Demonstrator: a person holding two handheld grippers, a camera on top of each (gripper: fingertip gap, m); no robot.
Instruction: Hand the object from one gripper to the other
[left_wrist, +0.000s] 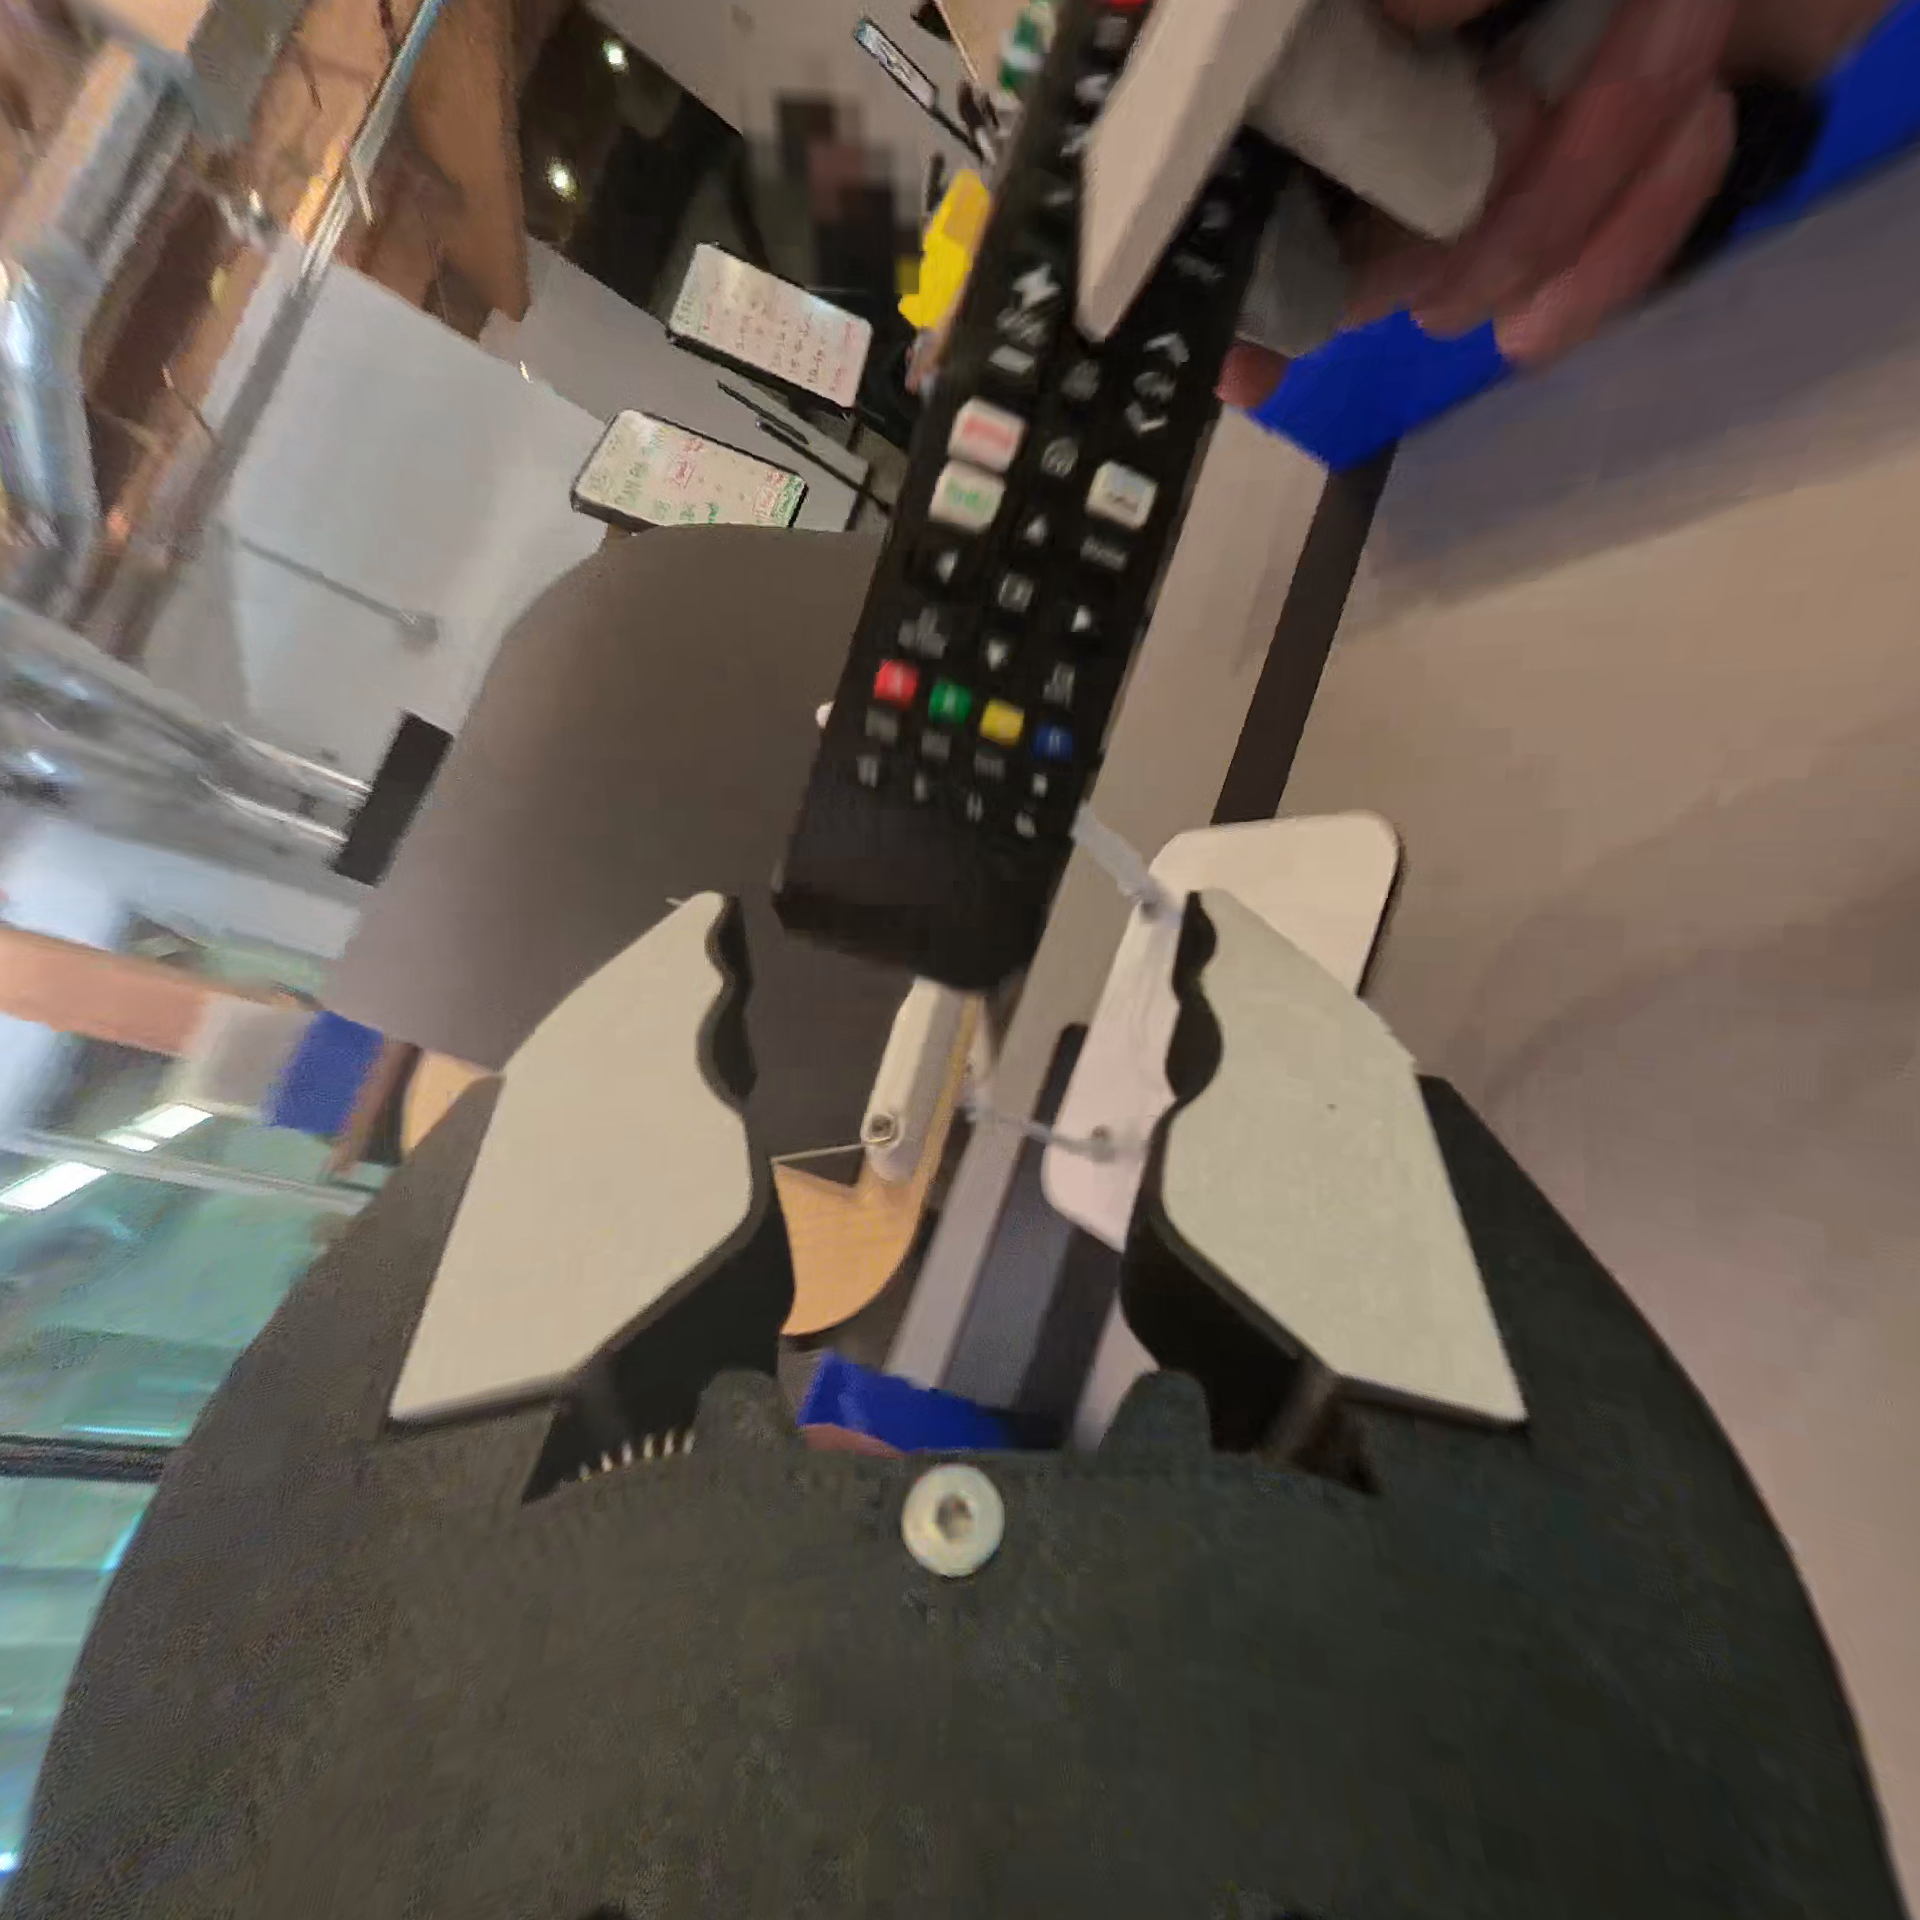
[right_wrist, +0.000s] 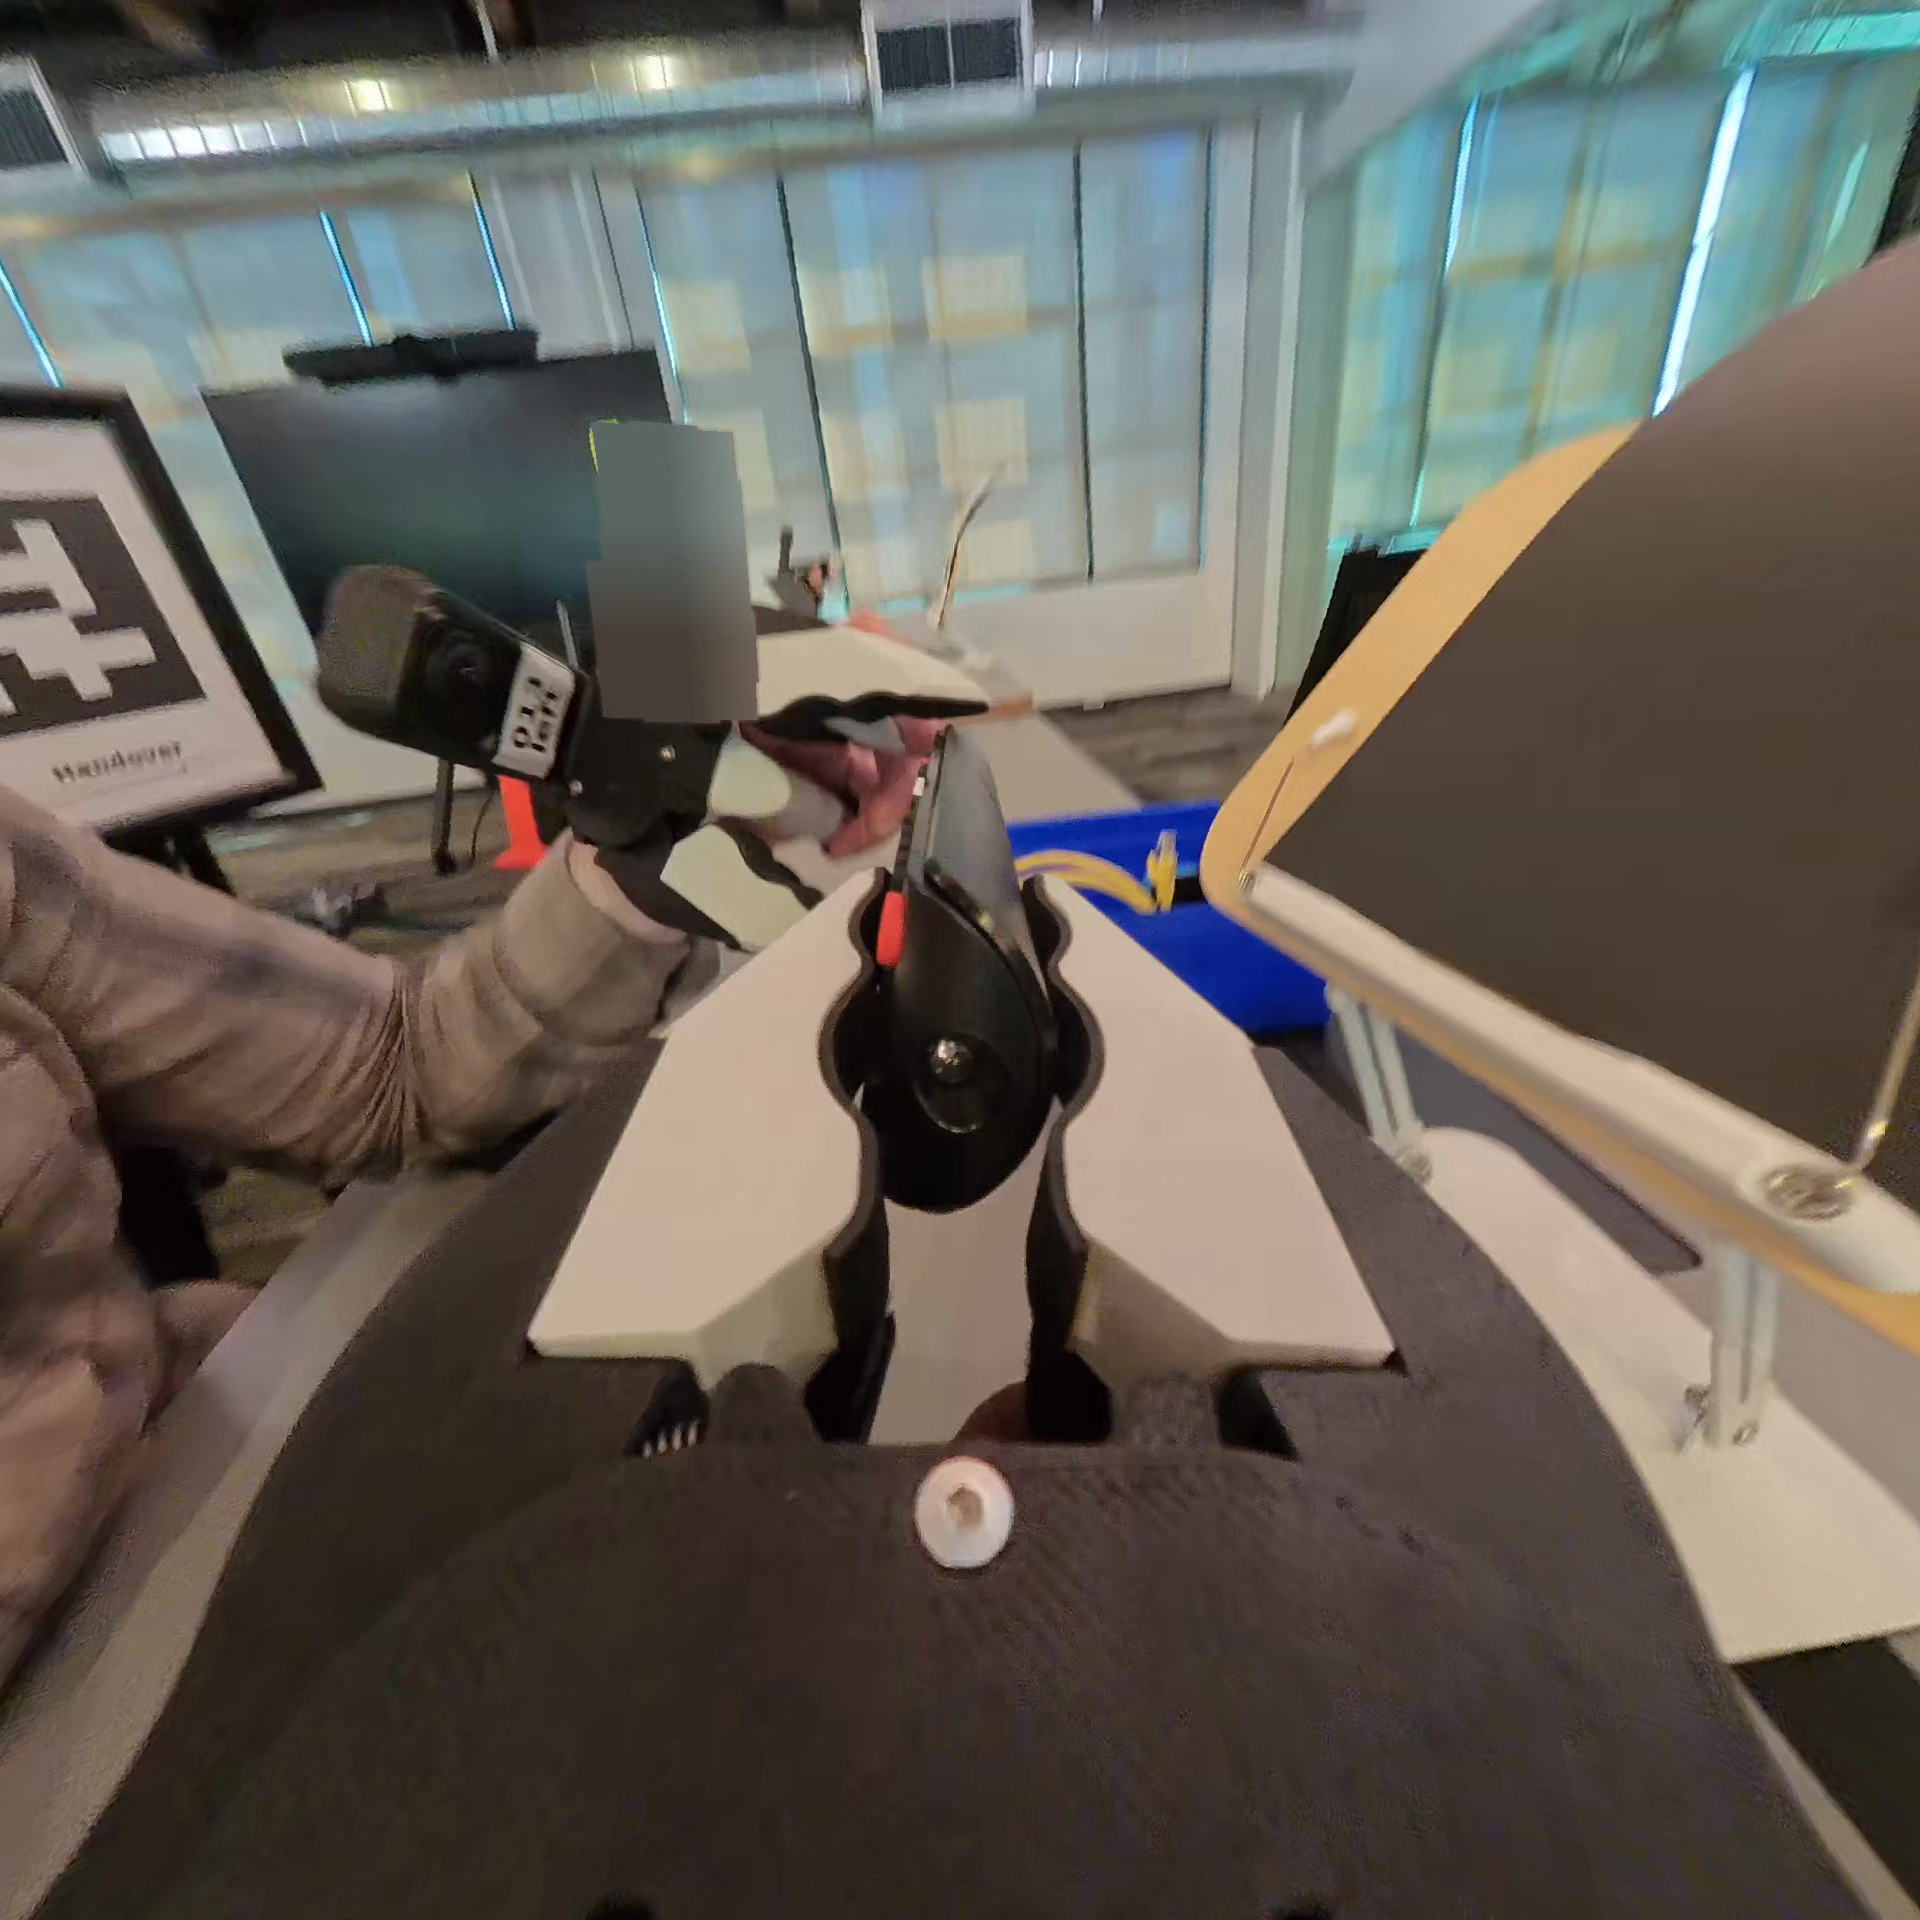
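Right claw (right_wrist: 961, 1049) pinching the remote (right_wrist: 961, 1049) near its top end, edge-on between the two white fingers (right_wrist: 727, 1143); the grip sits at one end, so that most of the body projects forward as free length for the other claw to take. Seen from the left wrist view, the remote (left_wrist: 997, 623) hangs with its button face toward the camera, its lower end just beyond and roughly centred on the gap of the left claw (left_wrist: 956, 987); the right claw (left_wrist: 1164, 166) appears at the top of that view, clamped across the upper part. Left claw spread wide, nothing between its fingers (left_wrist: 613, 1122), no contact with the remote visible; the wide opening presumably gives clearance for the remote's width before closing. In the right wrist view the left claw (right_wrist: 831, 790) shows farther off, beside the far end of the remote, held by a hand on a sleeved arm (right_wrist: 260, 987). Judged stage: approach to the handover, receiving grip not yet made; the next move calls for advancing the left claw around the free end and closing before the right releases; early release would risk a drop. Background: blue bin (right_wrist: 1174, 914); tilted board (right_wrist: 1610, 831) on a white stand; the desk is not clearly made out.
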